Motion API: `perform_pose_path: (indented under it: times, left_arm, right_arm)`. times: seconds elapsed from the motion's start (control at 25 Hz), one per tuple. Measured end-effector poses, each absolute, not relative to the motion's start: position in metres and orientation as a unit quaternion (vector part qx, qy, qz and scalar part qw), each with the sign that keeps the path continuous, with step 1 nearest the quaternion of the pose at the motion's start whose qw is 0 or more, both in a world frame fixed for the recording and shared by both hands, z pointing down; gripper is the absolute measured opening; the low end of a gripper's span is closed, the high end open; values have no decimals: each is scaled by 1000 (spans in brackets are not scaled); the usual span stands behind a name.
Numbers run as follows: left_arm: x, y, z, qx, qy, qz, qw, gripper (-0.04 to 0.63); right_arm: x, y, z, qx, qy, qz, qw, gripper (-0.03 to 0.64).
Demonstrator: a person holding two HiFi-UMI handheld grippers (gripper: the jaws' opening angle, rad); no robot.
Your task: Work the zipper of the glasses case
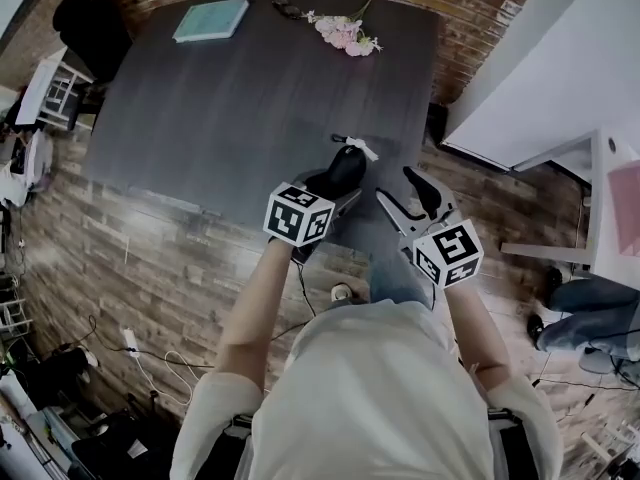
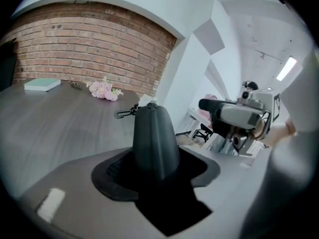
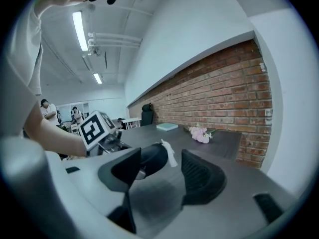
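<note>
The task looks to me hardly begun. The black glasses case is lifted at the near edge of the dark tabletop, at about 5 o'clock of it. The left gripper has its fingers clenched on the lower part of the case, which stands up between them. The seam along the case seems closed, and the zipper pull with its white tag sits at the far end, untouched. The right gripper, at 3 o'clock of the case, has its fingers released and apart, with nothing in them. So taking the pull and running the zipper is all left. What is inside the case I cannot see. A teal book lies at 11 o'clock and pink flowers at 1 o'clock.
</note>
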State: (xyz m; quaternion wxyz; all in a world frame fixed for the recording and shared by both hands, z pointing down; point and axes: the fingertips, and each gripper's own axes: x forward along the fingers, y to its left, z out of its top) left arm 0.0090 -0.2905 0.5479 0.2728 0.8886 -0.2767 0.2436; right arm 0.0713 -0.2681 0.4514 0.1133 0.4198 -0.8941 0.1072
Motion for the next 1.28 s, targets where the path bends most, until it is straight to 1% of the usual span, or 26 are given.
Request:
perform_pose_path:
  times: [0.24, 0.48, 0.72, 0.88, 0.96, 1.04, 1.28]
  left_arm:
    - [-9, -228, 491, 907, -273, 201, 250, 267]
    - [-30, -167, 450, 918, -273, 176, 228, 267]
    - [-49, -115, 435, 922, -275, 174, 211, 267]
    - [-57, -91, 433, 922, -276, 179, 203, 267]
    - [-60, -81, 434, 923, -276, 183, 199, 267]
    - [-64, -74, 434, 923, -277, 181, 198, 267]
    - [-75, -67, 432, 919, -294, 167, 203, 264]
  right_arm:
    - [47, -235, 435, 384, -912, 67, 131, 232]
    - [19, -194, 424, 337, -924, 4, 178, 225]
    - [-3, -155, 408, 299, -926, -82, 217, 185]
    - [-22, -132, 398, 271, -924, -134, 231, 131]
    - [-29, -124, 397, 264, -919, -158, 245, 58]
    - [-35, -116, 397, 259, -915, -171, 257, 16]
    - [-38, -108, 389, 277, -911, -174, 249, 8]
